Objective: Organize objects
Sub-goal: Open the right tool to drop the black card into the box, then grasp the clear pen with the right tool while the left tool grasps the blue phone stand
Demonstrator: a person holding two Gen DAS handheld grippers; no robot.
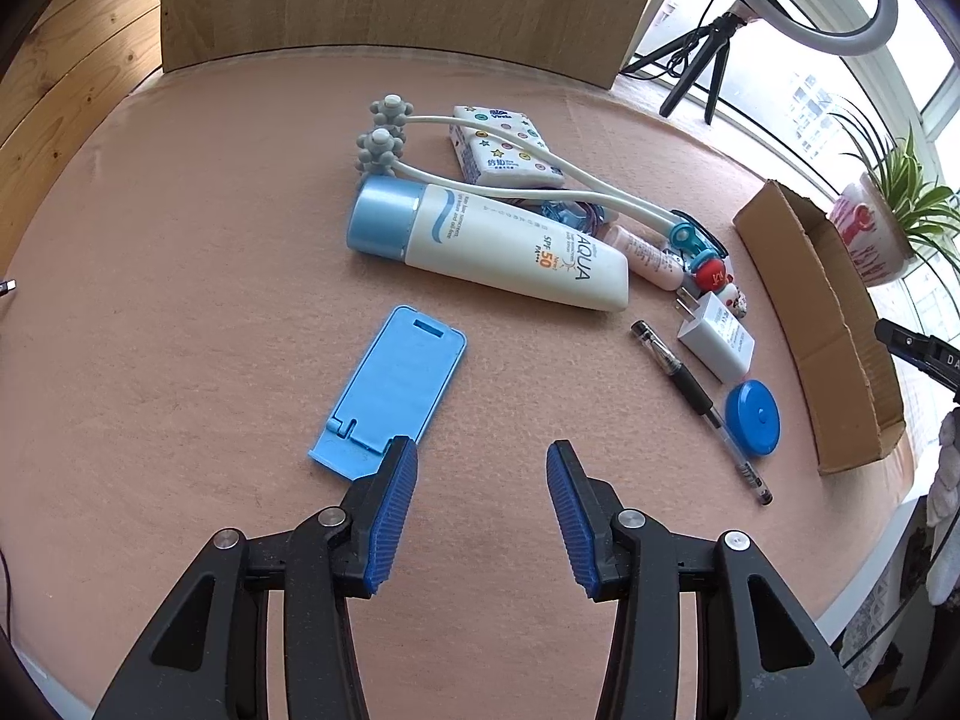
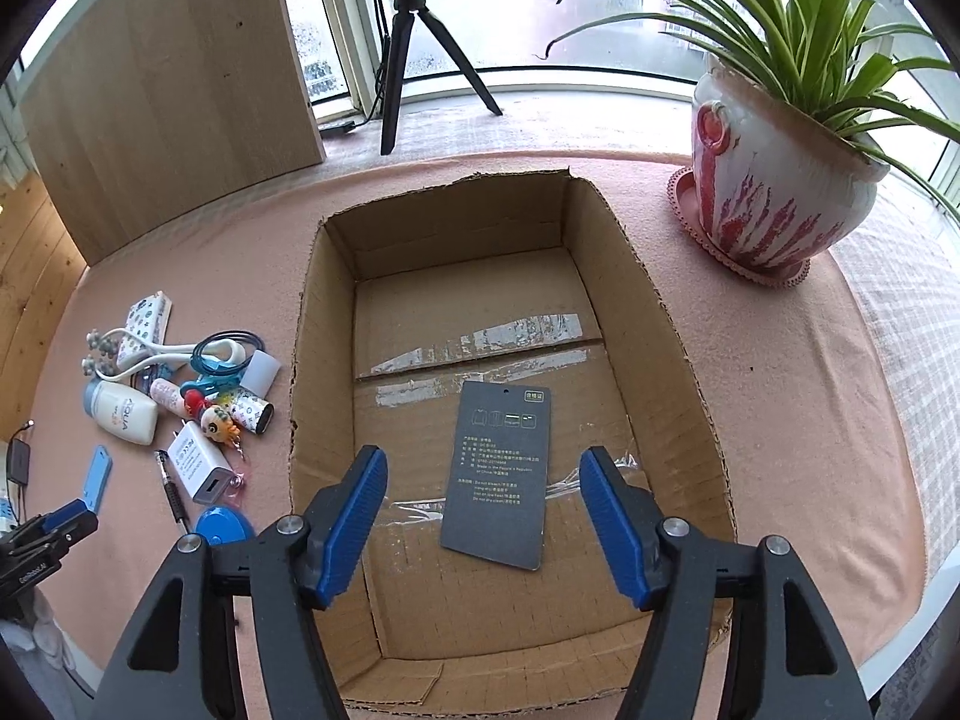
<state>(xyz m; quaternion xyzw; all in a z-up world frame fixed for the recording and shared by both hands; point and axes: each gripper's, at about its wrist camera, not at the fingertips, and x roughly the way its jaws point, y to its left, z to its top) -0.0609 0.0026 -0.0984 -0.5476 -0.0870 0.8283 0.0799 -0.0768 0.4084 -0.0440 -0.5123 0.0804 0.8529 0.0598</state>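
Both grippers (image 1: 482, 450) (image 2: 483, 456) empty, jaws apart

Both wrist cams tilt steeply down at the table: left over the clutter, right over the cardboard box (image 2: 660, 324), both catching the white charger (image 1: 720, 339).

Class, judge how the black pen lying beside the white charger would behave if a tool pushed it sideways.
The black pen looks round-barrelled, so it would probably roll on the cloth. It seems slim and stiff, likely light. Its smooth barrel might slip from a loose pinch.
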